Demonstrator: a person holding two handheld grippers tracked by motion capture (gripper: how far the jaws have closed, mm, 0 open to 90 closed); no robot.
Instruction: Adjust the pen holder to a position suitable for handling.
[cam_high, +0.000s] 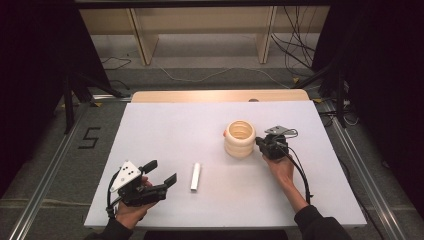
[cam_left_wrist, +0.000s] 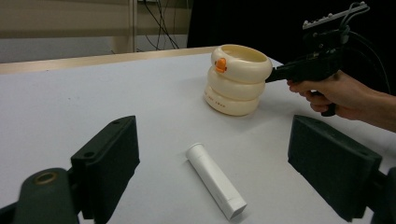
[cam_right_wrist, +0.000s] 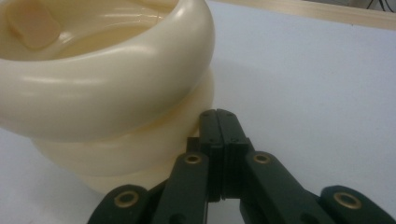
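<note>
Probably light, stiff and slippery, the tube suits a mid-length grip by the wide-open, empty left gripper; the right gripper, jaws closed together, touches the cup.

high view looks down; both gripper views share the cup.

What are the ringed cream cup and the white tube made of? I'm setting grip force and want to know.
Ringed cream cup: probably glazed ceramic or glossy plastic; its bulging rings show soft, shiny highlights. White tube: likely matte plastic; even white, no glare, a flared lip at one end. Neither look settles it for certain.
</note>
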